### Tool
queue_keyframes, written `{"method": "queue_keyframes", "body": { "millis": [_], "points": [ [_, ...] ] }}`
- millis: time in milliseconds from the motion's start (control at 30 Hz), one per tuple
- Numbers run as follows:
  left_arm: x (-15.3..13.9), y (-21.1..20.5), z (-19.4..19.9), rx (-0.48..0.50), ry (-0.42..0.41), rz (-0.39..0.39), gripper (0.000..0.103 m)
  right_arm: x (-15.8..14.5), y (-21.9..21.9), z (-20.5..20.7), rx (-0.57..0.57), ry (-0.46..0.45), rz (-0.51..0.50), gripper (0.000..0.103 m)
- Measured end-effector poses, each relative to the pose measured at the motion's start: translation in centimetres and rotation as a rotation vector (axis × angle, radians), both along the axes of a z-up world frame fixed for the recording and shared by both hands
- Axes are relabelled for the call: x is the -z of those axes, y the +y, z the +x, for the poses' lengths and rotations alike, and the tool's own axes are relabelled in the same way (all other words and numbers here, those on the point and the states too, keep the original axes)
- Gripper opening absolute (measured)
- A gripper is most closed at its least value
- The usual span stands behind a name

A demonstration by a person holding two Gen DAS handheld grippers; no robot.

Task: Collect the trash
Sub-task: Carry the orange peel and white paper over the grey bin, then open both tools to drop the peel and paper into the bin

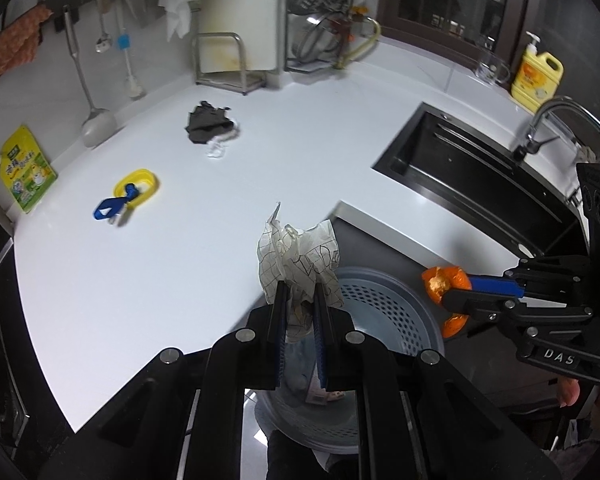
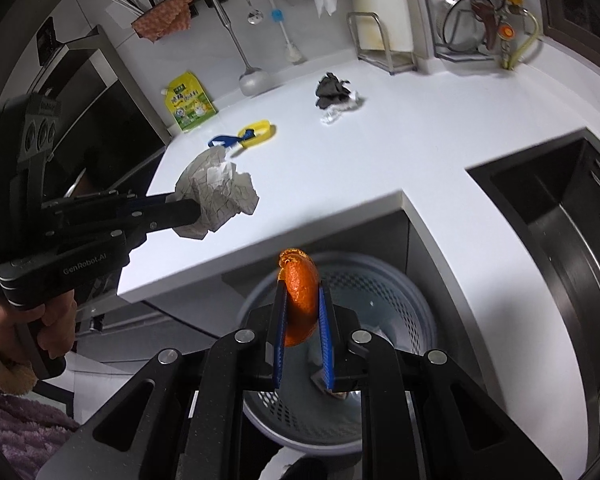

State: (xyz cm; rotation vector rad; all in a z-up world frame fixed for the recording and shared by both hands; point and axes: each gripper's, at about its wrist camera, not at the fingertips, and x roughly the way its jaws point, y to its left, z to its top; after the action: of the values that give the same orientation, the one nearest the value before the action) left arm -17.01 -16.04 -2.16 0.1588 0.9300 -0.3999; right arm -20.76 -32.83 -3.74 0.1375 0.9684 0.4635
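My left gripper (image 1: 300,292) is shut on a crumpled patterned paper wrapper (image 1: 300,256) and holds it over the edge of the white counter (image 1: 148,280), above a grey perforated trash basket (image 1: 384,300). My right gripper (image 2: 303,300) is shut on an orange peel (image 2: 300,288) and holds it above the same basket (image 2: 384,304). The peel also shows in the left wrist view (image 1: 444,280), and the wrapper in the right wrist view (image 2: 220,196). Still on the counter are a black crumpled scrap with white plastic (image 1: 210,124) and a yellow ring with a blue tag (image 1: 132,192).
A black sink (image 1: 472,172) with a faucet (image 1: 556,120) sits to the right. A yellow soap bottle (image 1: 536,76), a green-yellow pouch (image 1: 26,170), hanging utensils (image 1: 92,80) and a dish rack (image 1: 324,24) line the back wall. A stove (image 2: 92,120) is at the left.
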Motion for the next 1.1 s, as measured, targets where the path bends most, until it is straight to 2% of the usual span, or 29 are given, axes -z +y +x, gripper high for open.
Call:
{"method": "queue_keyframes", "body": {
  "millis": [500, 900, 1000, 1100],
  "points": [
    [3.5, -3.7, -1.9, 0.074, 0.062, 0.030, 0.012, 3.7, -2.1, -3.2, 0.042, 0.068, -0.022, 0.014],
    [6.1, -5.3, -1.3, 0.112, 0.122, 0.063, 0.013, 5.5, -1.6, -2.6, 0.022, 0.100, -0.038, 0.015],
    [6.2, -5.2, -1.0, 0.115, 0.127, 0.065, 0.018, 5.7, -1.6, -2.3, 0.023, 0.103, -0.032, 0.019],
    [6.6, -5.0, -0.6, 0.110, 0.139, 0.073, 0.023, 5.7, -1.5, -2.1, 0.028, 0.101, -0.031, 0.036]
  ]
}}
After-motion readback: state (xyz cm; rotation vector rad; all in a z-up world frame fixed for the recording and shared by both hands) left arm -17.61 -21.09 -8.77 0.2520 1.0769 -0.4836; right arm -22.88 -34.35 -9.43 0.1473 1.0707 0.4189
